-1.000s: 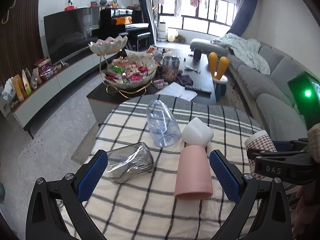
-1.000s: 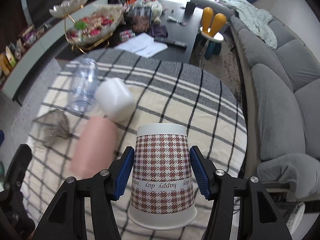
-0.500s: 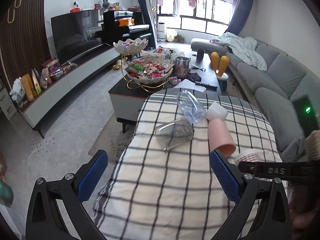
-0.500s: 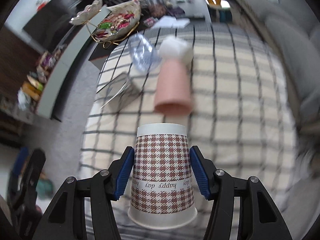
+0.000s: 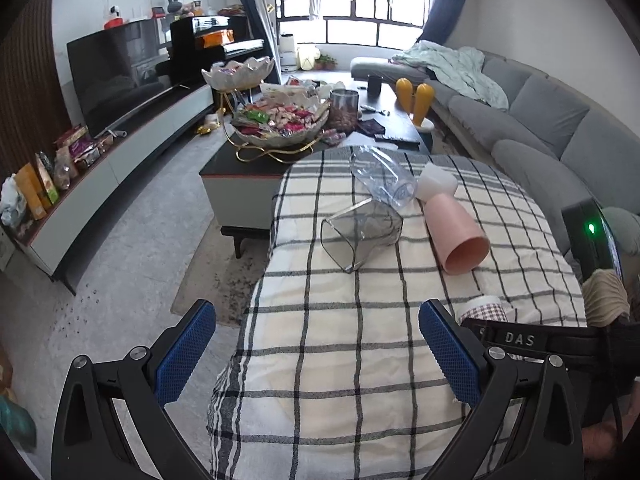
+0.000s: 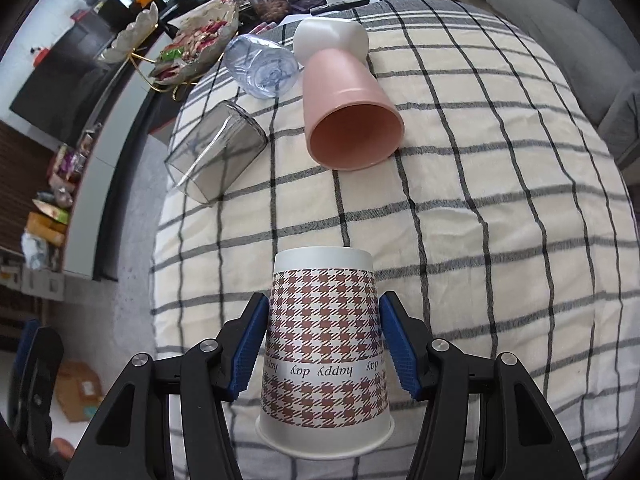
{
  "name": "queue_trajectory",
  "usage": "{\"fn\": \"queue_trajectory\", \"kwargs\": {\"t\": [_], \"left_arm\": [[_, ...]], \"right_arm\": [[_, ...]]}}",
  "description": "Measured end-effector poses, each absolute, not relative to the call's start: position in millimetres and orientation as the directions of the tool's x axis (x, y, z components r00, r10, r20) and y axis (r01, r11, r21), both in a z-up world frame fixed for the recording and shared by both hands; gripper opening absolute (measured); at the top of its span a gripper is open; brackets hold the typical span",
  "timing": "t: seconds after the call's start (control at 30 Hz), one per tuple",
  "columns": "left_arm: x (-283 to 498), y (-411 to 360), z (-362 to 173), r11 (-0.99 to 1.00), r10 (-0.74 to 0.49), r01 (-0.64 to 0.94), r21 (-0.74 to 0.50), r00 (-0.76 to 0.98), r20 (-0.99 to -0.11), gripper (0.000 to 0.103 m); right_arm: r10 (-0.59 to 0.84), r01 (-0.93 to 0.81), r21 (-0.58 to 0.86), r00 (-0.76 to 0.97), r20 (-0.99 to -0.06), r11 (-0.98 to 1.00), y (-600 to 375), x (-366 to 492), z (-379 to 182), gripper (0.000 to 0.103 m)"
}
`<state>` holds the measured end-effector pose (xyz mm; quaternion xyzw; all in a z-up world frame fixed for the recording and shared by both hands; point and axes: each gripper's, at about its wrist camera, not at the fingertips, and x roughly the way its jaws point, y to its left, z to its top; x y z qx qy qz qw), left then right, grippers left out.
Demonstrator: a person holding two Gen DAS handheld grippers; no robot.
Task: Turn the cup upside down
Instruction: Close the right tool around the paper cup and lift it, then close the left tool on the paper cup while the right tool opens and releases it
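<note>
Paper cup clamped in my right tool, pads on both side walls. Long axis runs along fingers: base points forward and away from camera, rim nearest lens. Cup hangs over near part of checked tabletop, contact with cloth not clear. I judge flip nearly done; next move is lowering rim-first onto bare cloth. Left tool wide apart, empty, near table's left edge. Pink cup, white cup, clear bottle, glass lie well ahead.
</note>
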<state>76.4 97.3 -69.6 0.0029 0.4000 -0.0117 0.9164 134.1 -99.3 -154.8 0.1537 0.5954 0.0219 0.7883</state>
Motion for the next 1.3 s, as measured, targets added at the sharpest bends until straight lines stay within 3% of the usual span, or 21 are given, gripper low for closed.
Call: {"fn": "queue_trajectory", "kwargs": {"t": [0.4,0.57,0.73,0.83,1.1,1.3], "left_arm": [[87,104,-94,1.000,-0.015,0.013,-0.009,0.636,-0.772,0.103],[85,99,-87,1.000,-0.011,0.021,0.003,0.639,-0.770,0.103],[81,87,-72,0.999,-0.024,0.040,0.003,0.640,-0.768,0.103],[82,74,-68,0.998,-0.034,0.064,0.007,0.623,-0.782,0.103],[107,16,-79,0.978,-0.144,0.192,-0.078,0.361,-0.922,0.103],[133,-28,-103,0.966,-0.161,0.212,-0.146,0.059,-0.985,0.103]], "right_arm": [[0.178,0.163,0.222,0.247,-0.952,0.961,-94,144,-184,0.059],[0.176,0.155,0.224,0.275,-0.945,0.962,-97,140,-174,0.077],[0.171,0.148,0.236,0.357,-0.918,0.960,-111,127,-142,0.078],[0.139,0.159,0.225,0.422,-0.896,0.961,-128,115,-119,0.085],[0.014,0.259,0.166,0.501,-0.865,0.951,-183,81,-71,0.094],[0.031,0.358,0.183,0.390,-0.920,0.916,-219,70,-72,0.094]]}}
